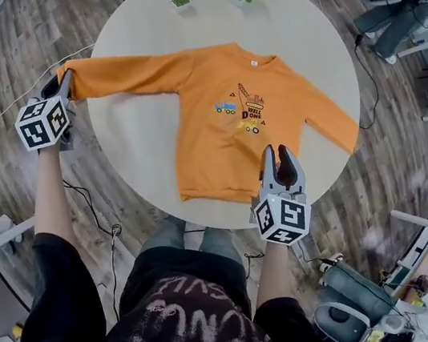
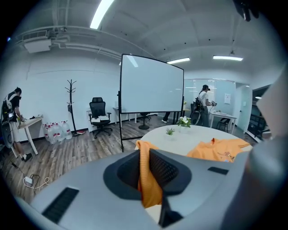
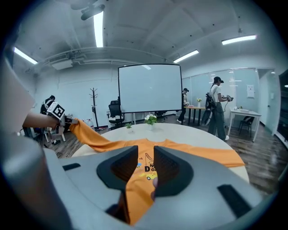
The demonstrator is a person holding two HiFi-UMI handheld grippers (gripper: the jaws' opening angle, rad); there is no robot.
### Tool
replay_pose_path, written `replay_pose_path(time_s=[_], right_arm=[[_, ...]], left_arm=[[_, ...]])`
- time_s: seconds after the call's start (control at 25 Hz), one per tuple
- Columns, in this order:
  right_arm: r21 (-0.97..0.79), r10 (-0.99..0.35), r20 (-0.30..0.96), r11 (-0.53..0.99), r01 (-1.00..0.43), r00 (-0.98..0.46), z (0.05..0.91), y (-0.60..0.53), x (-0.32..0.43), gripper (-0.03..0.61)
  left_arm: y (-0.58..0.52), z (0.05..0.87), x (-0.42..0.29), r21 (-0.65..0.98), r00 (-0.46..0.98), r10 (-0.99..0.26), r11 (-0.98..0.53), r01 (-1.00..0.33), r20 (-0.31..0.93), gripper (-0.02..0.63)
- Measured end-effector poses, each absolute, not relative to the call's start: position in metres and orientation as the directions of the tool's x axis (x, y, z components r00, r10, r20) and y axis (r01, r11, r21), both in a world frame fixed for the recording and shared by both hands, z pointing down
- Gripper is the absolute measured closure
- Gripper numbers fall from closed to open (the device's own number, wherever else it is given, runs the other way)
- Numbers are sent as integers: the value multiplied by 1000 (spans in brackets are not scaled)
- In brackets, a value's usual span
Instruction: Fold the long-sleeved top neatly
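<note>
**A:** Start at the upper left of the head view. What has the left gripper [image 1: 64,83] got?

**B:** The cuff [image 2: 146,179] of the long-sleeved top [image 1: 229,115]. Its jaws are clamped on that ribbed edge, out past the rim of the round table [image 1: 145,149]. The sleeve [image 1: 133,76] runs taut from there to the shoulder.

**A:** So how should that sleeve be folded?

**B:** I'd judge it best carried across the chest in one level sweep, with a firm hold on the cuff. That way the crease falls at the shoulder seam rather than partway along the arm. Any slack and it will bunch.

**A:** And at the lower middle?

**B:** The right gripper [image 1: 277,157] grasps the hem [image 1: 218,192], cloth pinched between its jaws, at the table's near edge. It should act as an anchor and hold the body flat. If it tugs, the print will skew.

**A:** Far right?

**B:** The other sleeve [image 1: 327,119] lies loose on the table, slanting down and untouched. It looks like the later fold.
</note>
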State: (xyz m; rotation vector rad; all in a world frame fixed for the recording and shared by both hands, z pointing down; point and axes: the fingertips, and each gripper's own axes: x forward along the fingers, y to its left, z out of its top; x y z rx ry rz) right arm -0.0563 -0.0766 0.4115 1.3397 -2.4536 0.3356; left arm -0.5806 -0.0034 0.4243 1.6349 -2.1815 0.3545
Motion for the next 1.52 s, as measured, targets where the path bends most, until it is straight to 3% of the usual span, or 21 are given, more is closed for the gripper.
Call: replay_pose_path(time_s=[0.36,0.68,1.52], right_arm=[[-98,-779,336,530,-843,-529,390,-84,-12,465],[-136,-781,288,540,-831,-554,368,-95,57,465],[-191,-815,278,472,-861,-508,370,-120,213,479]], left_arm=[[-14,369,-517,14,-239,-884,266,-964,402,558],[-34,330,-418,15,-193,-908,214,-977,372,558],[-154,358,-130,-25,90,-892,-113,-993,443,558]])
